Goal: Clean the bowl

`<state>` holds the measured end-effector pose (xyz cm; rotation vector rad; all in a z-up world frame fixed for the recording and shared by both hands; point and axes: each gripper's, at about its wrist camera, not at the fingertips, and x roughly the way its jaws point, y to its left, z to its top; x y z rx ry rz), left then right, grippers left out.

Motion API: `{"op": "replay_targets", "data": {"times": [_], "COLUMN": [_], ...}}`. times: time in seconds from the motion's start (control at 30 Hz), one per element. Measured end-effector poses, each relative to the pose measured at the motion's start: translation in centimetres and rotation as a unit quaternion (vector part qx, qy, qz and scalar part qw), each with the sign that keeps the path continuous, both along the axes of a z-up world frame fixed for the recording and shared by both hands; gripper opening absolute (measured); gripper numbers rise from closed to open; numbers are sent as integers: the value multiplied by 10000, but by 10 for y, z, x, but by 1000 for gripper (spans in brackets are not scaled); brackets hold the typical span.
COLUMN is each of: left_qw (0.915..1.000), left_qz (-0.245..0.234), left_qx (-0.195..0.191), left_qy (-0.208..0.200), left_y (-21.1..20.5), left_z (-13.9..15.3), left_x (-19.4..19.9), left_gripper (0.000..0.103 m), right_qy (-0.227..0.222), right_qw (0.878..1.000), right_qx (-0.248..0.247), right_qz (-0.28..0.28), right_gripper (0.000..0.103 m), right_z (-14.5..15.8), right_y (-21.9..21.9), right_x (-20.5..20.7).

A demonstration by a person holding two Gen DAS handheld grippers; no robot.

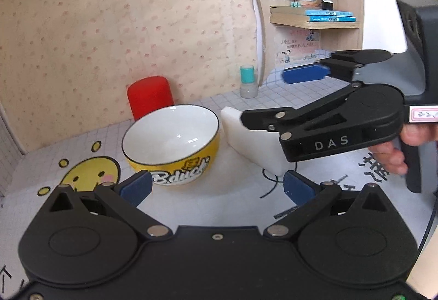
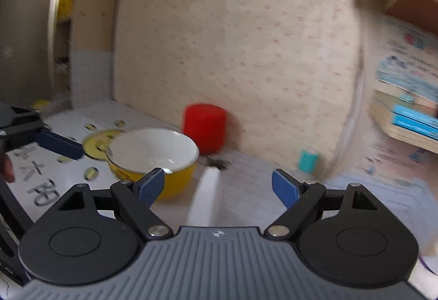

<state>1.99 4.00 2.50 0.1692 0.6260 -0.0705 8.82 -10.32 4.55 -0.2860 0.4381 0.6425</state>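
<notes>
Bowl (image 1: pixel 170 145) sits upright on the bench (image 1: pixel 235 188), yellow outside, white inside, nothing in it that I can see. From my left camera it lies at about 11 o'clock of the left tongs (image 1: pixel 217 188), just ahead of the left pad. A white sponge block (image 1: pixel 254 141) stands on edge just beside the bowl at its 3 o'clock; I judge it was set there so the right tool can take it for wiping. A red cup (image 1: pixel 150 96) stands behind the bowl at 12 o'clock, near the wall, and a teal-capped bottle (image 1: pixel 248 81) stands farther back at 1 o'clock.

Both tools are released. My left tongs hold nothing, pads spread wide and low over the bench, aimed a little right of the bowl. My right tongs (image 2: pixel 219 188) are also spread and unloaded, turned on their side as the left camera shows them, reaching in from 3 o'clock with the sponge between the pads but not yet gripped. The right view is blurred.
</notes>
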Motion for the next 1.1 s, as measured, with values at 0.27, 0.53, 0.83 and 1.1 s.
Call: {"op": "replay_targets", "data": {"times": [0.27, 0.53, 0.83, 1.1], "left_qw": [9988, 9964, 9955, 9978], "left_qz": [-257, -769, -872, -461], "left_qx": [230, 271, 101, -156], "left_qy": [-360, -226, -357, -439], "left_y": [-8, -11, -7, 7], "left_z": [9, 4, 6, 13], "left_x": [-16, -35, -55, -63], "left_gripper": [102, 102, 102, 102], "right_qy": [87, 38, 192, 182], "right_qw": [9993, 9990, 9976, 9973], "right_qx": [116, 120, 100, -90], "right_qz": [-346, -433, -661, -700], "right_gripper": [86, 86, 86, 86], "right_z": [8, 20, 15, 13], "right_y": [-9, -11, -3, 7], "right_x": [-31, -53, -65, -73]}}
